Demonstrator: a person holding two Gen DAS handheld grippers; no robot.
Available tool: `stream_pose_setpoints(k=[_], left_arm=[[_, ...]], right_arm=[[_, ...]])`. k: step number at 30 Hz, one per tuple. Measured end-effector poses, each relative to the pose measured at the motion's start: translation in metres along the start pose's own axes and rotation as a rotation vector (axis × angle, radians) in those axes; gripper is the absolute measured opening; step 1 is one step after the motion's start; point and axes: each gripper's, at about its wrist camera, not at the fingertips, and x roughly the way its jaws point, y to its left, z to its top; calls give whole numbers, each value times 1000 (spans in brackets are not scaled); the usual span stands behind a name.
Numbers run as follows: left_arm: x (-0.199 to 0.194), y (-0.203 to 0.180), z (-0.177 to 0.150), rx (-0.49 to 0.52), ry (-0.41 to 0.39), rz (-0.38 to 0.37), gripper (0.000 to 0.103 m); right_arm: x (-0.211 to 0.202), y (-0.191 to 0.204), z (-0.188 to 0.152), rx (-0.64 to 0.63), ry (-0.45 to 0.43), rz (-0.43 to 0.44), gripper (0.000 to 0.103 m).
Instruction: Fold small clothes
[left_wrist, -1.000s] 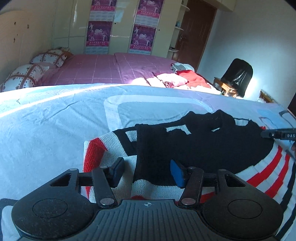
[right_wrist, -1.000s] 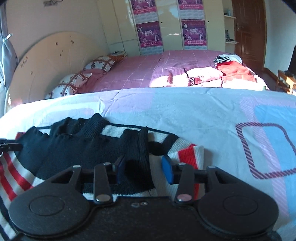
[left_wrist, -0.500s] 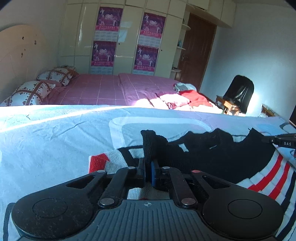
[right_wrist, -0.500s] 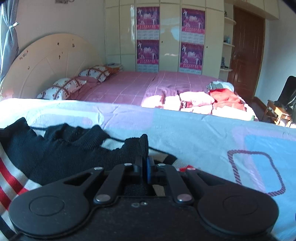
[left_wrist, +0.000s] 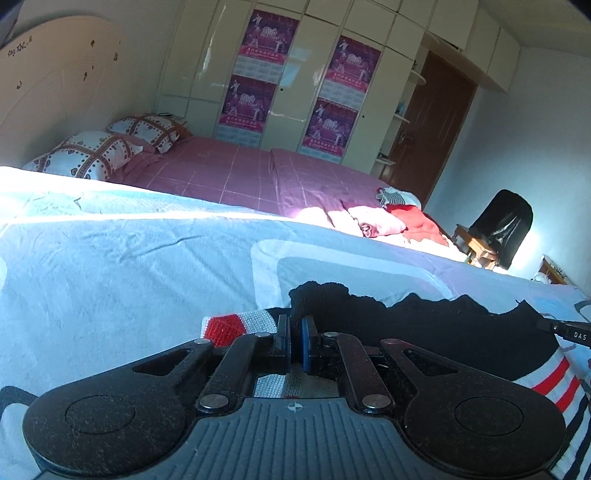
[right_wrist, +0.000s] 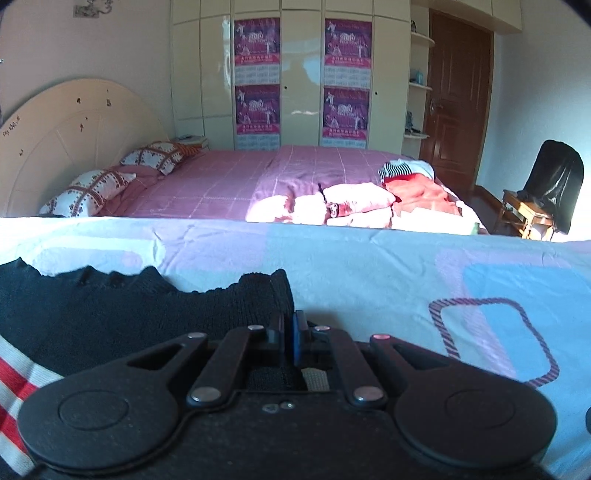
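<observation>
A small knit sweater (left_wrist: 436, 339), black with white and red stripes, lies on the pale blue bedsheet (left_wrist: 129, 266). My left gripper (left_wrist: 295, 332) is shut on a raised black fold at the sweater's left side, beside a red and white sleeve end (left_wrist: 229, 326). In the right wrist view, the same sweater (right_wrist: 110, 314) spreads to the left, and my right gripper (right_wrist: 289, 325) is shut on a black fold at its right side. Both pinched folds stand lifted off the sheet. The right gripper's tip (left_wrist: 569, 330) shows at the far right of the left wrist view.
Beyond the sheet is a pink bed (right_wrist: 229, 184) with patterned pillows (right_wrist: 92, 188) and a pile of pink and red clothes (right_wrist: 388, 199). A wardrobe with posters (right_wrist: 303, 74), a brown door (right_wrist: 458, 103) and a chair with a black bag (right_wrist: 554, 184) stand behind.
Both grippers went from open around the sweater's edges to shut on black folds. Both folds have since risen off the sheet, and each view has tilted upward.
</observation>
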Motion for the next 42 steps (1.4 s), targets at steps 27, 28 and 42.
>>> stream_pose_setpoints(k=[27,28,42], left_arm=[[10,4,0,-29,48,69,31],[-4,12,-3,-74,3,71,32],[32,-135,-24,300,123,8,64]], right_arm=[[-1,3,-3,-25,43,-102,30],[-15,0,-4,-11,10,-82,29],[5,130,-10,-235,103,151,27]])
